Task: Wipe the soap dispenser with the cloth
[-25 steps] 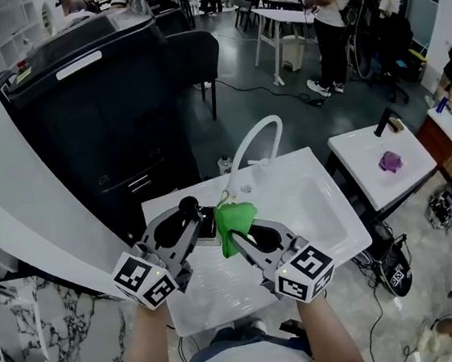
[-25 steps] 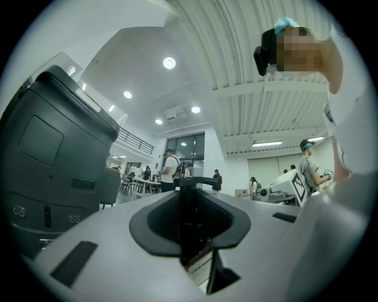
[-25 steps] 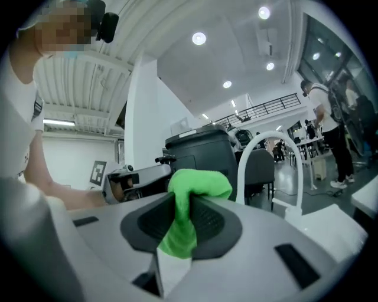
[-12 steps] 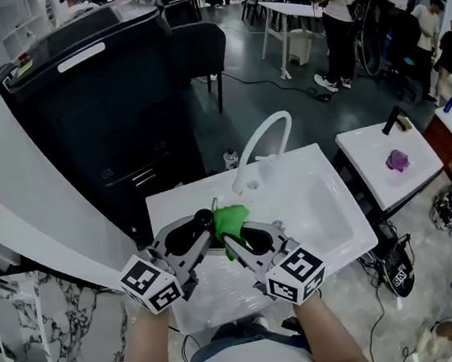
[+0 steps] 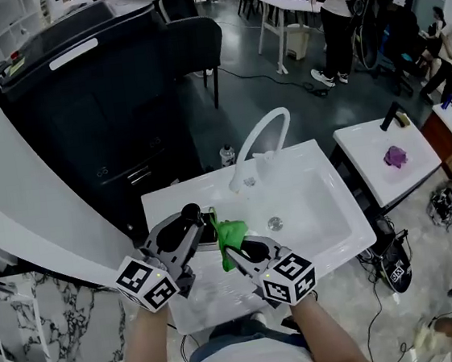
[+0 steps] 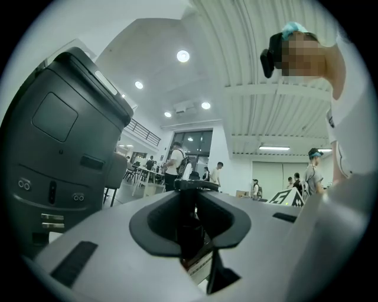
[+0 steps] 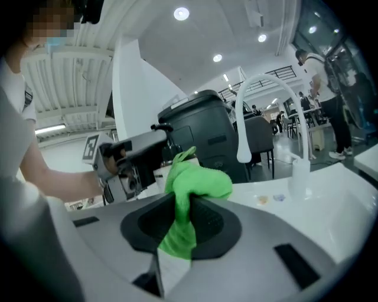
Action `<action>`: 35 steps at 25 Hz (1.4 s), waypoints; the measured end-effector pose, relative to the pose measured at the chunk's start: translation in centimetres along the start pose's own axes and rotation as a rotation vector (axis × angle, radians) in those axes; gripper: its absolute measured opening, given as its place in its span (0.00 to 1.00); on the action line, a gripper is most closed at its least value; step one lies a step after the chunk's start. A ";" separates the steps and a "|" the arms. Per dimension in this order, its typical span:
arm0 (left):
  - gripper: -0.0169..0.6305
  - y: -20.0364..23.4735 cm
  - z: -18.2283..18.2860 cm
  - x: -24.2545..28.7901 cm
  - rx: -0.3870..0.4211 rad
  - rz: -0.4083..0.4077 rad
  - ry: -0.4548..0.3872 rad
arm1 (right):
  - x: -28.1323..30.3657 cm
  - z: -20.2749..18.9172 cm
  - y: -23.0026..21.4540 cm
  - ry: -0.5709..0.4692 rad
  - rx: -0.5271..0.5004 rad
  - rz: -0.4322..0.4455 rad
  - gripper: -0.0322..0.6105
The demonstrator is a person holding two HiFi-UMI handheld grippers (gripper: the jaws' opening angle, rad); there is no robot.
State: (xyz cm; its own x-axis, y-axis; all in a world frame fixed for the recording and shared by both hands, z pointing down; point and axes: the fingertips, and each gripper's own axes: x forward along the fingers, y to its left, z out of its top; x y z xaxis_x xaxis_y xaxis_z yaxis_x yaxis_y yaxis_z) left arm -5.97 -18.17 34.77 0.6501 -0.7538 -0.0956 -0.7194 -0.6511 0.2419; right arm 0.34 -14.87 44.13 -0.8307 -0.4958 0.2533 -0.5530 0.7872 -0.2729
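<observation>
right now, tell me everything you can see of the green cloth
The green cloth is soft, bright green fabric, crumpled into a wad. The right gripper is shut on its middle: a bunched head bulges past the jaws and a tail hangs back between them. It is held in the air above the white sink, its head right beside the soap dispenser; whether they touch is unclear.

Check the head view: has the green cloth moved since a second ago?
Yes. The green cloth in the right gripper now sits farther from the faucet, nearer the person.
</observation>
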 end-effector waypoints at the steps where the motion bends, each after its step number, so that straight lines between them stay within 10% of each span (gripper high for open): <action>1: 0.18 0.0 0.3 0.1 0.009 -0.004 -0.003 | 0.2 -0.6 -0.2 0.022 0.003 -0.010 0.17; 6: 0.18 -0.5 1.3 -0.1 0.029 -0.040 -0.031 | 0.1 -1.0 -1.3 0.053 0.025 -0.040 0.18; 15: 0.17 -2.6 2.8 -0.5 0.045 -0.157 -0.063 | -1.5 8.7 0.0 -0.195 0.009 0.081 0.18; 26: 0.17 -4.4 2.8 -1.1 0.211 -0.185 0.008 | 0.9 1.9 -2.5 0.054 -0.033 0.032 0.18; 35: 0.17 -8.6 1.9 -1.0 0.697 -0.279 0.131 | -1.5 6.3 -3.6 0.010 -0.134 0.119 0.18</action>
State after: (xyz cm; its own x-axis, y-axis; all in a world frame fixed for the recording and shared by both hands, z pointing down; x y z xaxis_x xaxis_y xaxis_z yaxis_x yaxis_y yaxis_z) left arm -0.85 -11.97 30.94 0.8228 -0.5649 0.0625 -0.4838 -0.7539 -0.4445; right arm 3.13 -19.26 38.85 -0.8888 -0.3929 0.2361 -0.4367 0.8822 -0.1760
